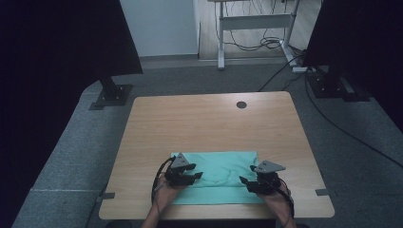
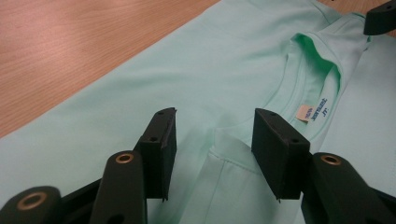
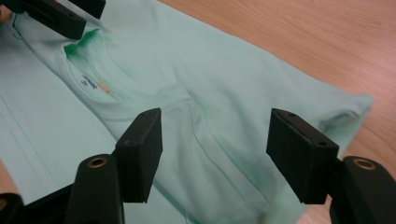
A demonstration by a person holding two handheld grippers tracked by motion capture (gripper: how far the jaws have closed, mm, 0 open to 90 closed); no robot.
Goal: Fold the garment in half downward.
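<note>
Black gripper [image 1: 196,176], grey plate, brass screws

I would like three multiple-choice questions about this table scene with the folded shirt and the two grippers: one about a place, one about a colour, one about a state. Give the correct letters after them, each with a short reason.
1. Where on the table does the T-shirt lie?
A. by the far edge
B. by the near edge, at the person's side
C. over the round hole

2. What colour is the T-shirt?
A. mint green
B. dark red
C. black

3. How do the jaws of the left gripper stand?
A. pressed shut on the label
B. apart, over the cloth below the collar
C. clamped on the table edge

Answers:
1 B: the high view shows it at the near edge, between both hands.
2 A: every view shows pale mint cloth.
3 B: the left gripper view shows a clear gap between the pads, with cloth in it.
</note>
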